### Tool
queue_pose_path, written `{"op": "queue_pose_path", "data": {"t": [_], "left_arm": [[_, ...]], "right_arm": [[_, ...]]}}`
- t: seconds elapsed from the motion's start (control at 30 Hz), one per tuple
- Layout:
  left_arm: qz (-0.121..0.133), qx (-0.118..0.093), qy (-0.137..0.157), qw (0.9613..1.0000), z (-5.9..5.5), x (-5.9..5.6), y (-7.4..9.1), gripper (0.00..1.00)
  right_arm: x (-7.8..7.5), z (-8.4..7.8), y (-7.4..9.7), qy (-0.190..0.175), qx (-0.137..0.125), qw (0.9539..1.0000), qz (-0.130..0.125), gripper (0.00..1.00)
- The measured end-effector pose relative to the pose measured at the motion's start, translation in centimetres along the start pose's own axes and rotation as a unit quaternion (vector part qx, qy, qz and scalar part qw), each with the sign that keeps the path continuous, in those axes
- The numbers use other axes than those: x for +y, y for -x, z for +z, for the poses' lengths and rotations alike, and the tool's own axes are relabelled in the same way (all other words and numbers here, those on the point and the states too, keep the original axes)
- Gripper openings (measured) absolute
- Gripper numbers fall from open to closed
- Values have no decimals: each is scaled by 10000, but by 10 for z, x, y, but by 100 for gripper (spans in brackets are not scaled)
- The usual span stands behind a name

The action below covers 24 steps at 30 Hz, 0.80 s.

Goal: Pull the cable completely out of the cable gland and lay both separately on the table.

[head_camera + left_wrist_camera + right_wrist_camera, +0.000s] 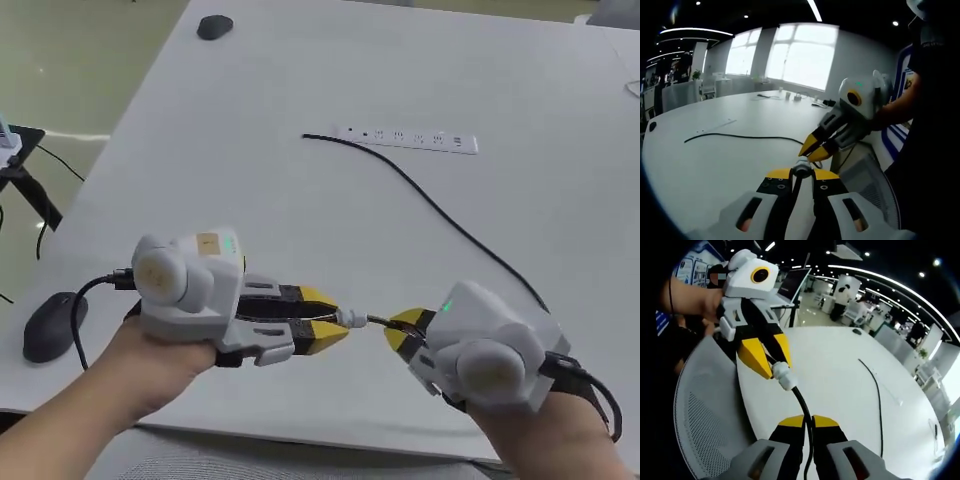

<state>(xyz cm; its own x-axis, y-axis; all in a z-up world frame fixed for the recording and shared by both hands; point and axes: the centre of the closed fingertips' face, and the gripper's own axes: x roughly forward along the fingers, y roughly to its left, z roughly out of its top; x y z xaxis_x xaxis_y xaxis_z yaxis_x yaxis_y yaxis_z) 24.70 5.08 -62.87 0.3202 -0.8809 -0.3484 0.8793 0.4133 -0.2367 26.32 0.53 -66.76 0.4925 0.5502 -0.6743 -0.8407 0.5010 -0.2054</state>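
Observation:
A white cable gland (351, 319) hangs above the table's near edge, and my left gripper (340, 318) is shut on it. A black cable (440, 212) comes out of the gland, and my right gripper (398, 328) is shut on it a short way from the gland. In the left gripper view the gland (801, 165) sits between my jaw tips (801, 174), with the right gripper (809, 151) just beyond. In the right gripper view the cable (802, 400) runs from my jaws (808, 419) up to the gland (784, 377). The rest of the cable trails across the table.
A white power strip (408, 139) lies at the back of the white table (250, 180). One dark mouse (214, 26) sits far back, another (48, 325) at the left edge. A mesh chair (705, 420) stands below the table's near edge.

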Motion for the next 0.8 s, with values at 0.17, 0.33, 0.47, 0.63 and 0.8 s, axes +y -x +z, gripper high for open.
{"op": "queue_pose_path", "data": {"t": [0.17,0.33,0.47,0.63,0.8], "left_arm": [[2,-11,2,10000,0,0,-1,15],[5,-17,4,10000,1,0,-1,15],[11,-17,-3,10000,1,1,-2,15],[14,-41,-26,10000,1,2,-2,15],[8,-18,-27,10000,0,3,-2,15]], "right_arm": [[-7,-12,-1,-300,85,9994,-119,0],[-13,-24,-3,-586,180,9978,-238,0],[-19,-35,-4,-896,231,9951,-346,0],[-26,-52,-8,-1525,311,9867,-476,0],[-30,-75,-13,-1915,532,9788,-502,0]]}}
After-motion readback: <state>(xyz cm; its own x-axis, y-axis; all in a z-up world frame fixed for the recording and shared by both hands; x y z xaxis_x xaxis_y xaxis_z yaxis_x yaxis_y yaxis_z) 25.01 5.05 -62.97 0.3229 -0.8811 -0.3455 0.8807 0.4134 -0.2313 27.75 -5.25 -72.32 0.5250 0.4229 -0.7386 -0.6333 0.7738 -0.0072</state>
